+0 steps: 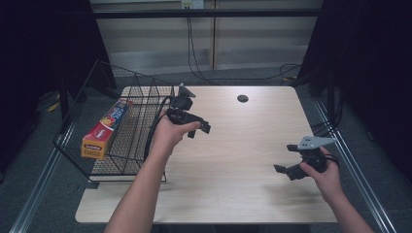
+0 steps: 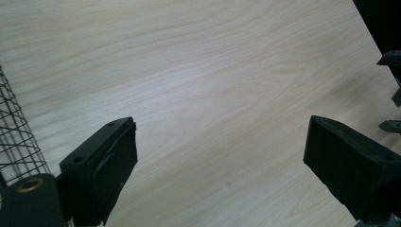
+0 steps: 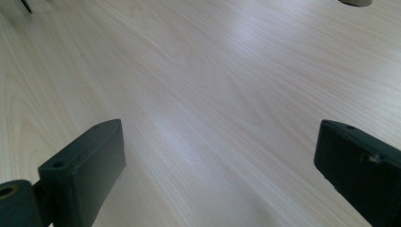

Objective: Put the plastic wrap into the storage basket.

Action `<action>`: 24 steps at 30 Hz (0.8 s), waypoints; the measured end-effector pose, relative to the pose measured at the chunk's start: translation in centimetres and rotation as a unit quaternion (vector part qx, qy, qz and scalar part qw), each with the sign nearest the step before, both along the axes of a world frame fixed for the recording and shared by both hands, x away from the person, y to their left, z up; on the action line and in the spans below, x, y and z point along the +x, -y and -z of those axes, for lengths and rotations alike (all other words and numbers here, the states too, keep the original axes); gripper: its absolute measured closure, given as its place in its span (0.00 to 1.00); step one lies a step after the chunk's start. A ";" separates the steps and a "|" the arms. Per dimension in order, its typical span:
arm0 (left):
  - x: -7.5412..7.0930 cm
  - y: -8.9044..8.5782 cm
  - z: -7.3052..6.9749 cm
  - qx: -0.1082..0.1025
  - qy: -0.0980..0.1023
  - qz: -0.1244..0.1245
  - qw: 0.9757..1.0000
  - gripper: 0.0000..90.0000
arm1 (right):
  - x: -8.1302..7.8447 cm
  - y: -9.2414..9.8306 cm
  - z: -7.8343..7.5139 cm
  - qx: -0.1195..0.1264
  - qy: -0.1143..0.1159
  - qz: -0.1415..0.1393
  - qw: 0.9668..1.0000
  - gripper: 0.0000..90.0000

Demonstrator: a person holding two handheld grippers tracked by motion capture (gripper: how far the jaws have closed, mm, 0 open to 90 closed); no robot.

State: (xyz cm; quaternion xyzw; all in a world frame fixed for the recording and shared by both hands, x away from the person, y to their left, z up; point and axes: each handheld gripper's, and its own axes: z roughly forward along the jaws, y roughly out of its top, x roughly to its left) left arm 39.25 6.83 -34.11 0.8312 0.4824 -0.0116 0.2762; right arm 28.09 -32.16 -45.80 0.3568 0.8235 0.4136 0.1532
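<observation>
Box (image 1: 105, 130) lies flat in the wire basket (image 1: 77, 160) at the table's (image 1: 252, 141) left edge, long axis running from near-left to far-right along the basket floor. Left gripper (image 1: 200, 129) is just right of the basket's right wall, over bare wood, jaws spread wide with nothing between them; in the left gripper view the jaws frame empty tabletop, with basket mesh at the left edge. It points right, away from the box, so the box sits behind and left of it, across the basket wall. Right gripper (image 1: 285, 158) hangs over the table's right side, well apart from the basket, jaws also wide and empty, pointing left. Left hand (image 1: 171, 133) is clearly nearer the box. Judgement: any grab for the box falls to the left gripper, which would need to turn back toward the basket and close across the box's short width.
</observation>
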 end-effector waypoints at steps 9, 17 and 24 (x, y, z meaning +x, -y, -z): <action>-0.4 1.1 1.4 0.001 -0.003 0.014 1.000 0.12 | 0.0 0.0 0.0 -0.001 0.000 -0.001 1.000 0.03; -0.9 2.0 2.6 -0.005 -0.007 0.029 1.000 0.12 | 0.0 0.0 0.0 -0.001 0.000 -0.001 1.000 0.03; -1.4 2.5 3.9 -0.005 -0.006 0.040 0.999 0.12 | 0.0 0.0 0.0 -0.001 0.000 -0.001 1.000 0.03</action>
